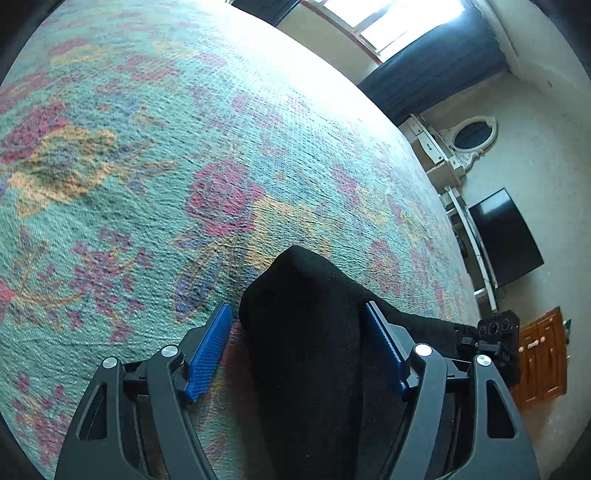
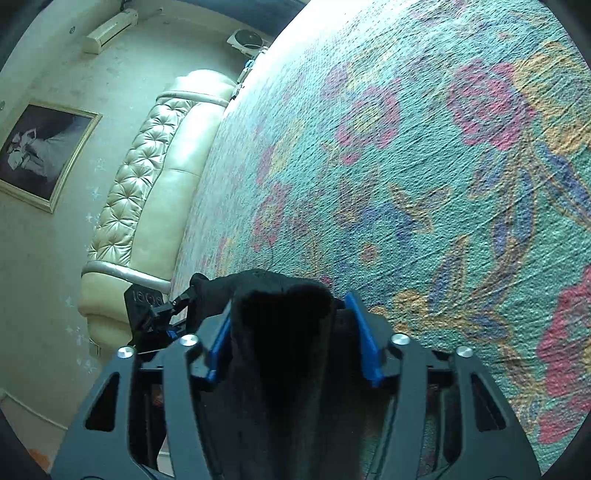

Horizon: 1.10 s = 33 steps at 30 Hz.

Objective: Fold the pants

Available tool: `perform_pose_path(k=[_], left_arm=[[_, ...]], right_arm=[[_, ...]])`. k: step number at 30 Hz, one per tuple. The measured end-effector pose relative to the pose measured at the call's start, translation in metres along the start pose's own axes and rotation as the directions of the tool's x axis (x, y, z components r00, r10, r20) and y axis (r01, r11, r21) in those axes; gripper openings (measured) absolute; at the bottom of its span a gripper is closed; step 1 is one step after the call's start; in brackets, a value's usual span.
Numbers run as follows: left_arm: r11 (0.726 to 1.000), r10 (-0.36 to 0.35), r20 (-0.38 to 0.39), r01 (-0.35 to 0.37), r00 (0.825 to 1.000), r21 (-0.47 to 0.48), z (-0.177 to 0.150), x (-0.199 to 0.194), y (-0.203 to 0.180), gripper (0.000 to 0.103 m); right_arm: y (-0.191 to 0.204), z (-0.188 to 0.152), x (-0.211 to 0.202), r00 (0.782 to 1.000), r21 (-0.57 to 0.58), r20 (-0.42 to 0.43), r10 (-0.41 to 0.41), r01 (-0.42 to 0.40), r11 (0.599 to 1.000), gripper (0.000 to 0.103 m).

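black pants (image 1: 306,332) bunched between both claws, above the floral bedspread (image 1: 129,166). left claw (image 1: 299,347) spread wide, cloth touching only one pad. right claw (image 2: 291,339) clenched on pants. bedspread edge near the headboard (image 2: 147,177); open spread ahead.

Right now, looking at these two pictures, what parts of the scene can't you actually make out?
- Most of the black pants: in both views they run off the bottom edge, so their shape and folds are hidden.
- Left gripper: whether its jaws pinch the cloth; the pants cover the gap.
- Right gripper: the same doubt, in the right wrist view.
- Framed picture: its subject is too small and dim.
- Window: washed out by glare.
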<state>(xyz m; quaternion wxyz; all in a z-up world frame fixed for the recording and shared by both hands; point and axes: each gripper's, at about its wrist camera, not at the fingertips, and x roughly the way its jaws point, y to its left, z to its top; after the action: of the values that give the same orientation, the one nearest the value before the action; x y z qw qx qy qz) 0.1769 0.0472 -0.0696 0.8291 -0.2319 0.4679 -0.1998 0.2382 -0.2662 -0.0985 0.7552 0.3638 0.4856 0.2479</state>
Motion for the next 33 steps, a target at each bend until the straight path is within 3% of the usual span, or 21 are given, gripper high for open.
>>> perform_pose_path(k=[4, 10, 20, 26, 33], left_arm=[[0.985, 0.1, 0.015, -0.101, 0.995, 0.142, -0.002, 0.006, -0.022, 0.048], [0.97, 0.142, 0.047, -0.149, 0.989, 0.194, 0.015, 0.014, -0.033, 0.044], [0.958, 0.201, 0.088, -0.215, 0.976, 0.191, 0.069, 0.033, -0.021, 0.043], [0.972, 0.193, 0.051, -0.198, 0.98, 0.126, 0.075, 0.039, 0.006, 0.043], [0.964, 0.207, 0.059, -0.214, 0.977, 0.159, 0.069, 0.042, 0.004, 0.044]], right_arm=[[-0.001, 0.0, -0.003, 0.999, -0.007, 0.037, 0.029, -0.028, 1.0, 0.038], [0.006, 0.011, -0.001, 0.996, -0.044, 0.085, 0.024, -0.02, 0.999, 0.036], [0.009, 0.065, 0.028, 0.993, -0.031, 0.114, 0.038, -0.035, 0.999, 0.036], [-0.006, 0.079, 0.043, 0.992, 0.026, 0.106, 0.063, -0.066, 0.997, 0.036], [-0.016, 0.077, 0.041, 0.987, 0.03, 0.117, 0.108, -0.112, 0.993, 0.035]])
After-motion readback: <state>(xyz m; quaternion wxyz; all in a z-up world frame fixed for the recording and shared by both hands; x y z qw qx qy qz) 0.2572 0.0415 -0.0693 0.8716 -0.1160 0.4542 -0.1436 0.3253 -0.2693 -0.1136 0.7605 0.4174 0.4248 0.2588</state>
